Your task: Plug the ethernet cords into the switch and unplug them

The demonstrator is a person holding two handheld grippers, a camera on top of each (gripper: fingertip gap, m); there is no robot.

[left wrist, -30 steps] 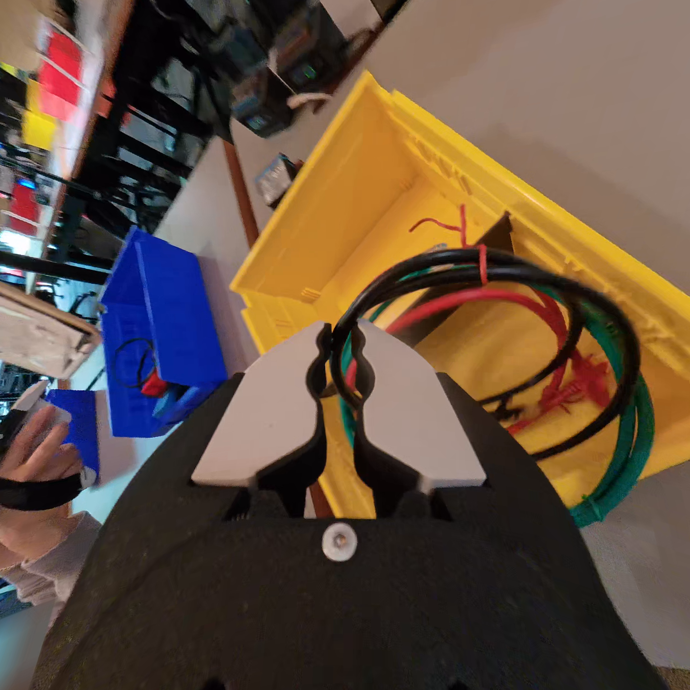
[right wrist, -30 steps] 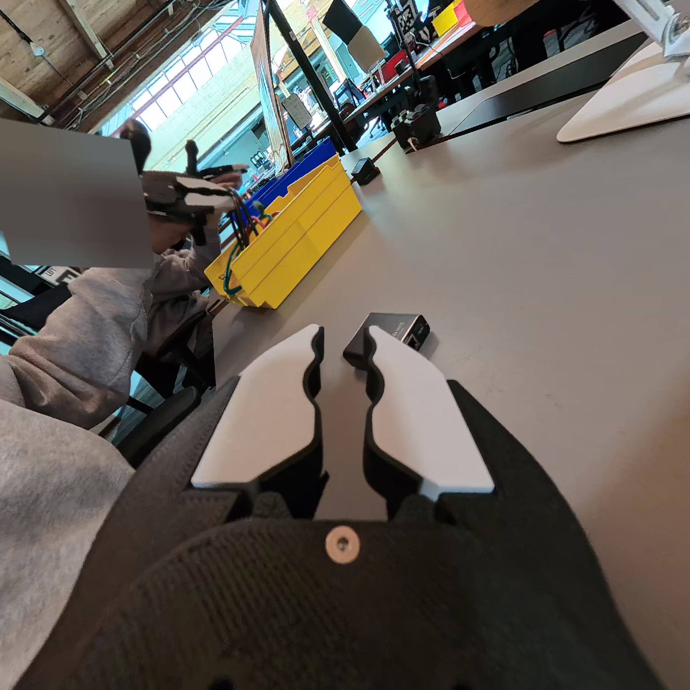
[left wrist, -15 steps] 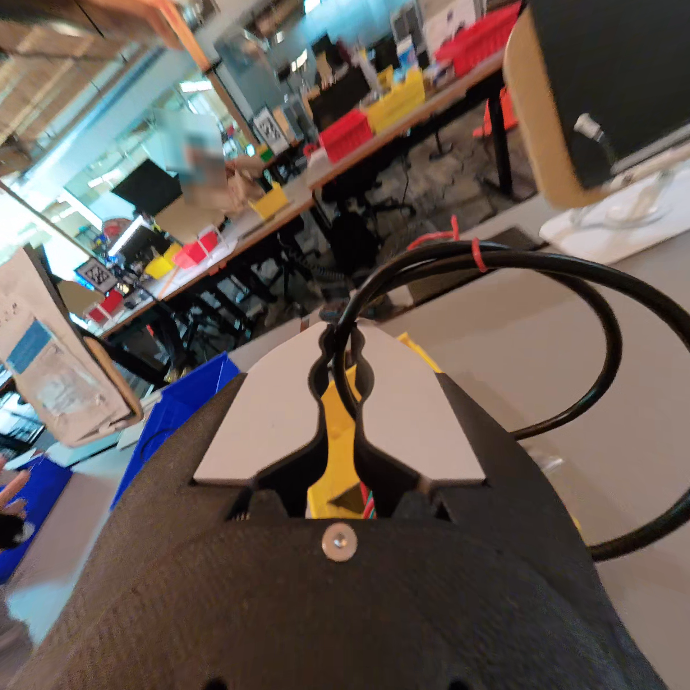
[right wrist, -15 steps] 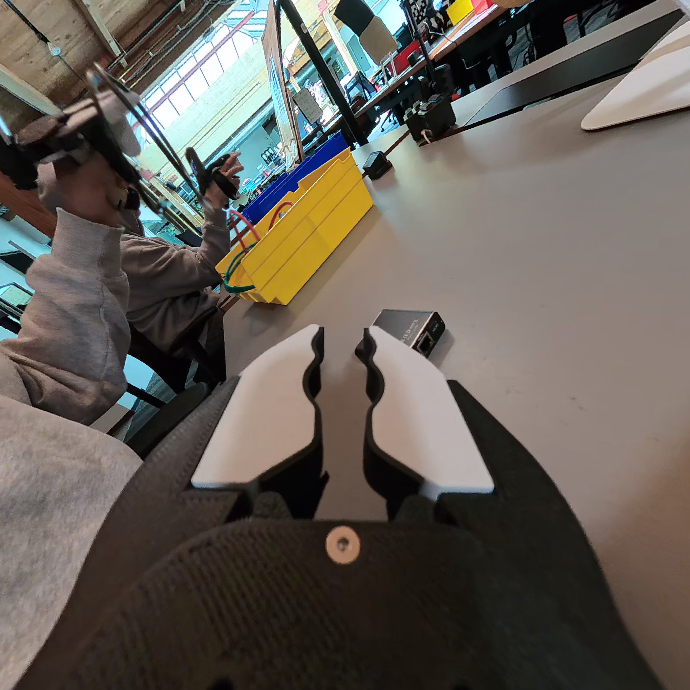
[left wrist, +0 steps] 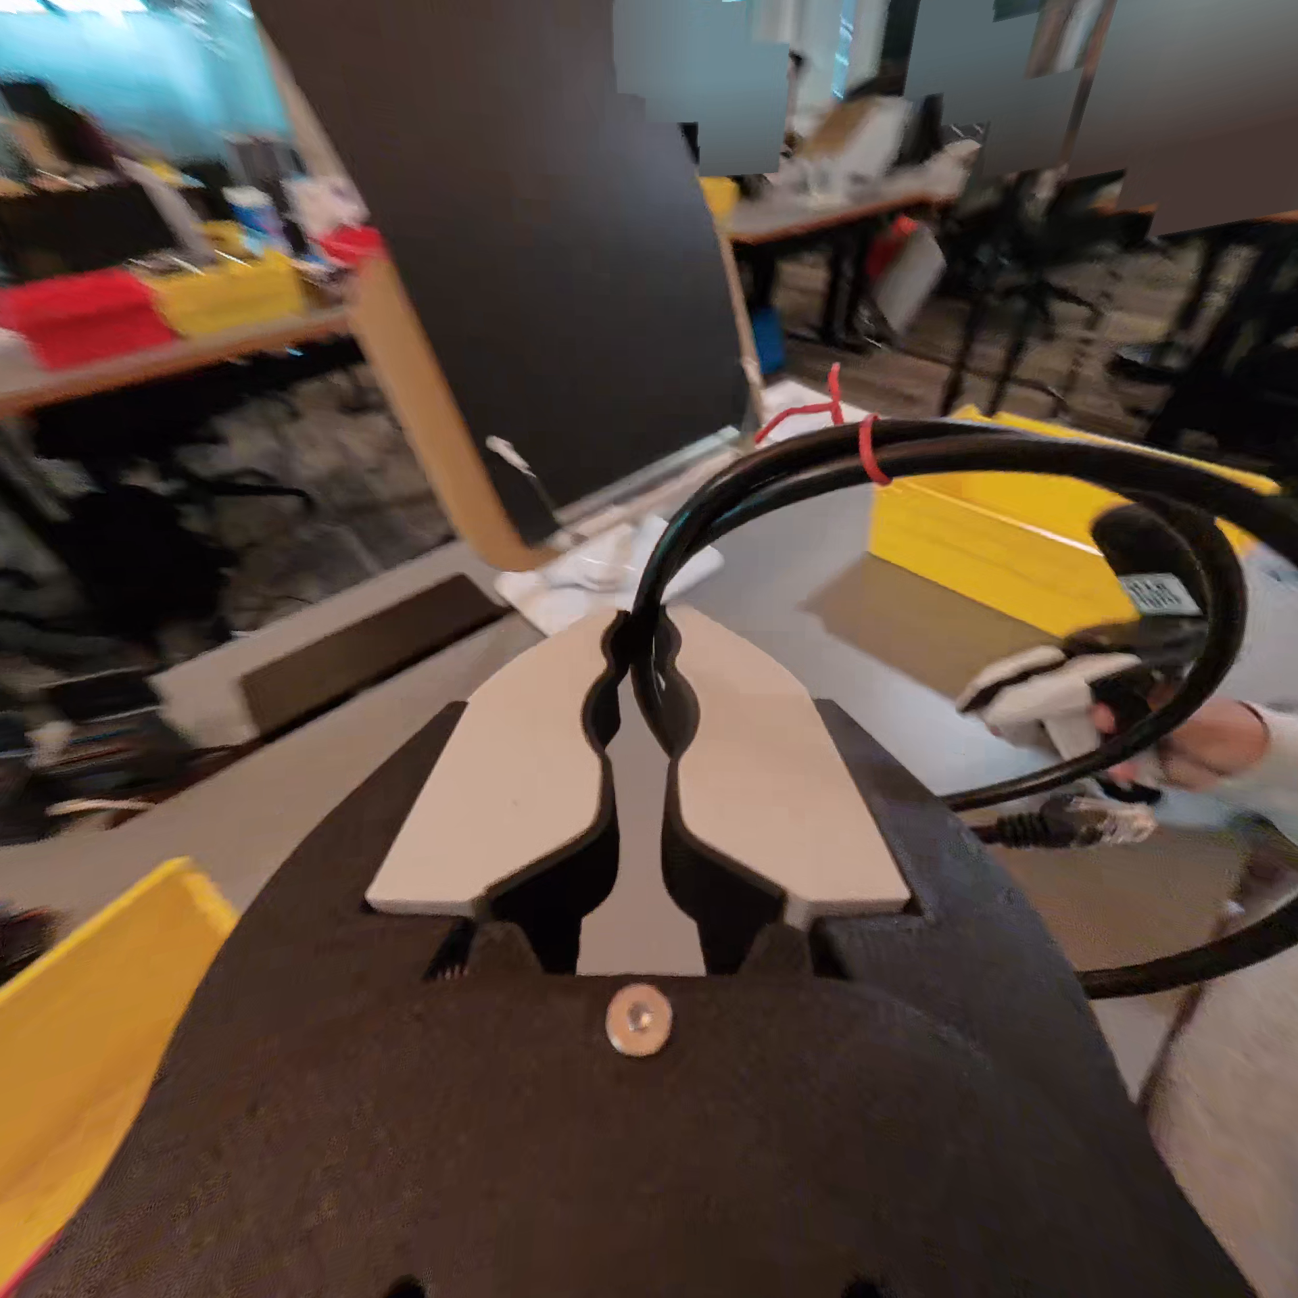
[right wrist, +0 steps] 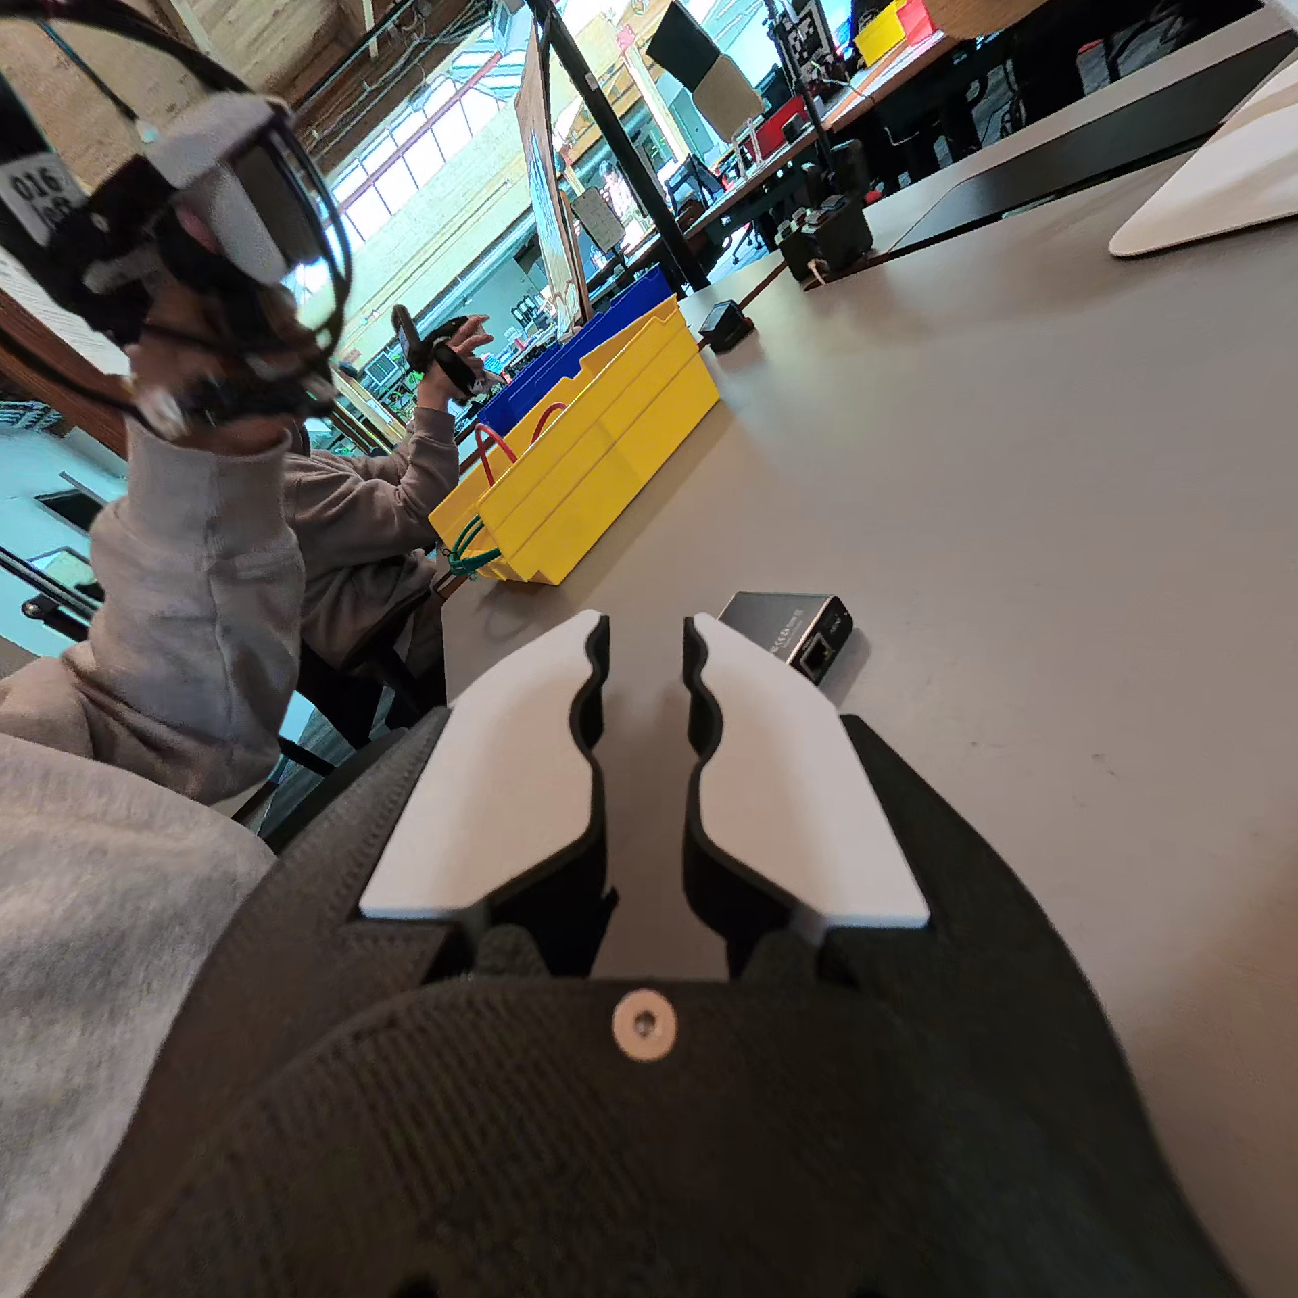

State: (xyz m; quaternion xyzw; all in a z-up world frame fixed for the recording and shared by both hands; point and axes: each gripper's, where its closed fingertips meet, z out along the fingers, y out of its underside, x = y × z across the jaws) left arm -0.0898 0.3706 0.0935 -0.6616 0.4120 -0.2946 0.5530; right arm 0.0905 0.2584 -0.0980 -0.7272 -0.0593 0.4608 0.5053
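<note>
My left gripper [left wrist: 643, 625] is shut on a coiled black ethernet cord [left wrist: 983, 449] bound with a red twist tie [left wrist: 871, 449]. It holds the coil in the air, and the loop hangs out to the right. One clear plug [left wrist: 1110, 829] dangles at the right. My right gripper [right wrist: 645, 632] is open and empty, low over the grey table [right wrist: 1018, 492]. The small dark switch [right wrist: 787, 625] lies on the table just beyond its right finger, with one port facing me. The left gripper [right wrist: 225, 168] also shows in the right wrist view, raised high at the upper left.
A yellow bin [right wrist: 597, 449] with red and green cords stands at the table's left edge, a blue bin [right wrist: 583, 344] behind it. A white monitor base [right wrist: 1222, 182] and a small black box [right wrist: 727, 324] lie farther back. Another seated person is beside the bins.
My left gripper has lifted the black cord out of the yellow bin and swung up and round over the table. My right gripper has shifted slightly, so more of the switch shows.
</note>
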